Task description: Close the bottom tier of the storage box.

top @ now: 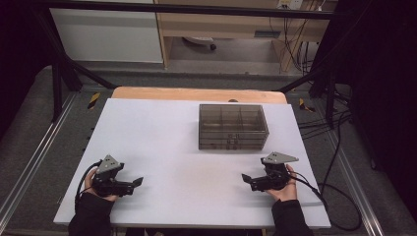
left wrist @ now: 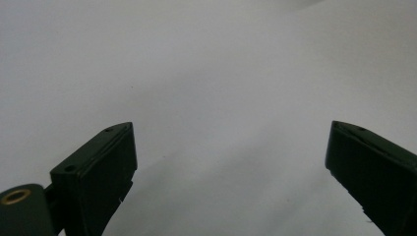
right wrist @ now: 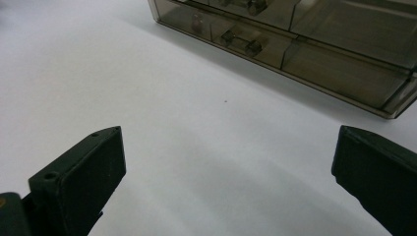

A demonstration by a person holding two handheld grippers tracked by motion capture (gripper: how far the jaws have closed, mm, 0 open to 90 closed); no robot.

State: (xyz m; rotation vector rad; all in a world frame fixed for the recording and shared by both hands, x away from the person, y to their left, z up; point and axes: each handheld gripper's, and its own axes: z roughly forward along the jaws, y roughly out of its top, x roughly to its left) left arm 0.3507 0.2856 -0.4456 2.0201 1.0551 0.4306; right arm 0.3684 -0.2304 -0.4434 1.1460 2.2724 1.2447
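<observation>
Progress: you have nothing in hand yet; judging by how things lie, the drawer box (top: 233,127) stands untouched with its drawers pushed in, so the whole job looks ahead of you.
Left gripper (top: 138,181): your jaws are spread wide over bare table (top: 162,147), pinching nothing.
Right gripper (top: 245,178): your jaws stand spread apart and empty, aimed toward the box's front.
Box location: it sits on the far right-centre of the table, well apart from both your grippers, nearer the right one.
Box orientation: its long axis runs left to right across the table; the drawer fronts with their small handles (right wrist: 241,40) face you.
</observation>
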